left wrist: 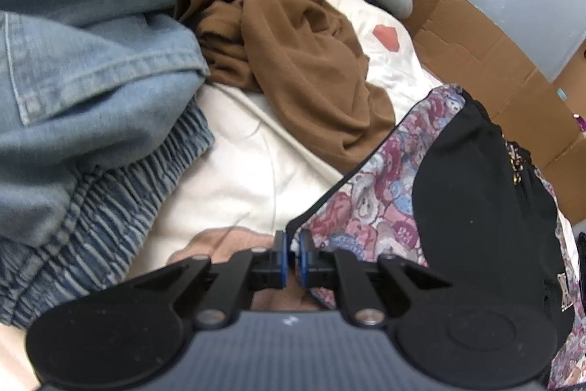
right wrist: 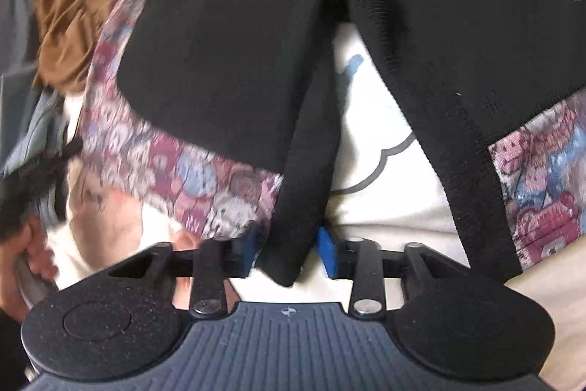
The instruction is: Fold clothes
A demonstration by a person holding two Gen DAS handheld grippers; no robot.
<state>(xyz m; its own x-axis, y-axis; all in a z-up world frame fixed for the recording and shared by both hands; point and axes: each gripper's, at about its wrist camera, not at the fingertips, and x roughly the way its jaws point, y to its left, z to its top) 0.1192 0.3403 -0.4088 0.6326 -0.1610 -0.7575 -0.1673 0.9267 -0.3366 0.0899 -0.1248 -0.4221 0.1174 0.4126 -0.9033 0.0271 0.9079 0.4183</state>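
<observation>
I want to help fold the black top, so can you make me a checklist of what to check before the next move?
1. Right gripper on the black sleeve: ok, its blue pads sit either side of the cuff.
2. Left gripper on the teddy-bear cloth: ok, jaws nearly shut on its edge.
3. Black top lying flat: not ok, the sleeve is bunched.
4. Brown garment out of the way: ok, it lies apart on the white bedding.
5. Denim clothes clear of the black top: ok.
6. Other sleeve placed: cannot tell, hidden.
</observation>
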